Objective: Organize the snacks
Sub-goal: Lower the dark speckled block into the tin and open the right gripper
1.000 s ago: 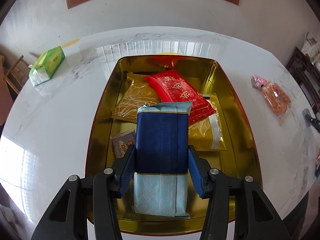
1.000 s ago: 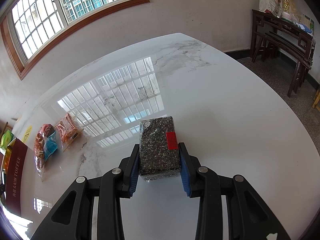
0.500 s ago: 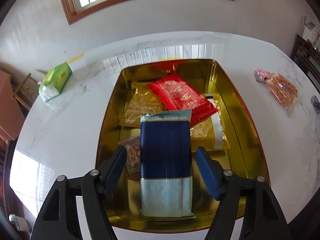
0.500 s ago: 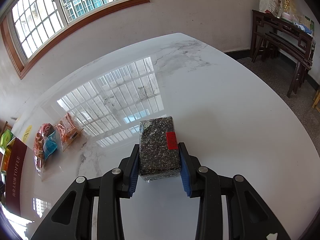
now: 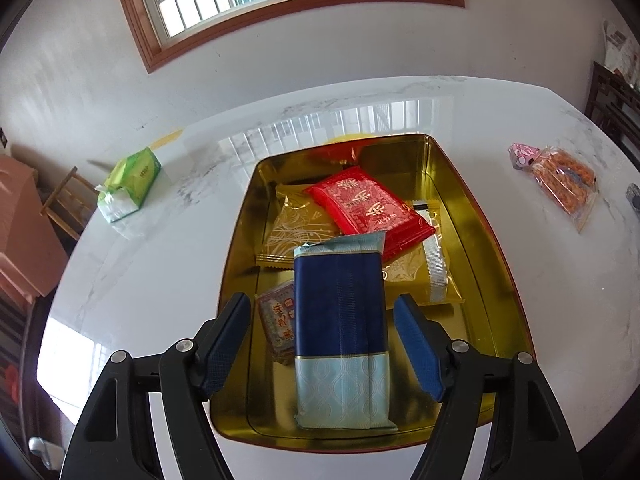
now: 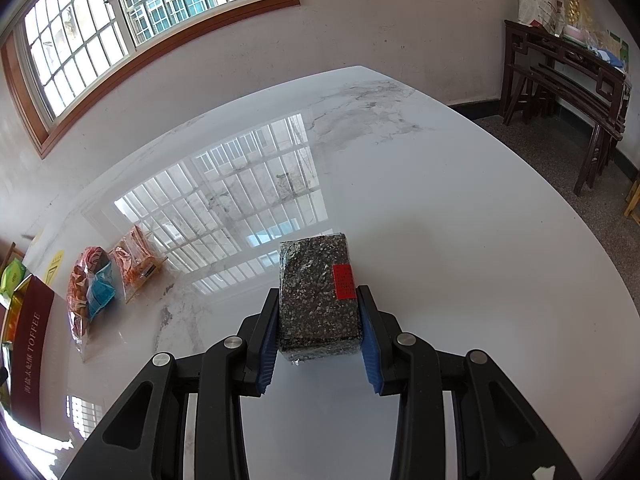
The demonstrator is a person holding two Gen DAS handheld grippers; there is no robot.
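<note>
Between the spread fingers of the left gripper (image 5: pixel 326 344) lies a blue packet (image 5: pixel 340 320), untouched — the right gripper (image 6: pixel 318 336) clamps a speckled block (image 6: pixel 316 300).

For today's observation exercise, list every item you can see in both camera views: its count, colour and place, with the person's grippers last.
tin: 1, gold, table centre
blue pack: 1, navy and pale blue, in tin, near end
red pack: 1, red, in tin
gold packs: 2, gold, in tin under red pack
small pack: 1, brownish, in tin beside blue pack
clear bags: 2, orange contents, table
tissue box: 1, green, table
dark block: 1, speckled black, red label
left gripper: open, astride blue pack
right gripper: shut on dark block
</note>
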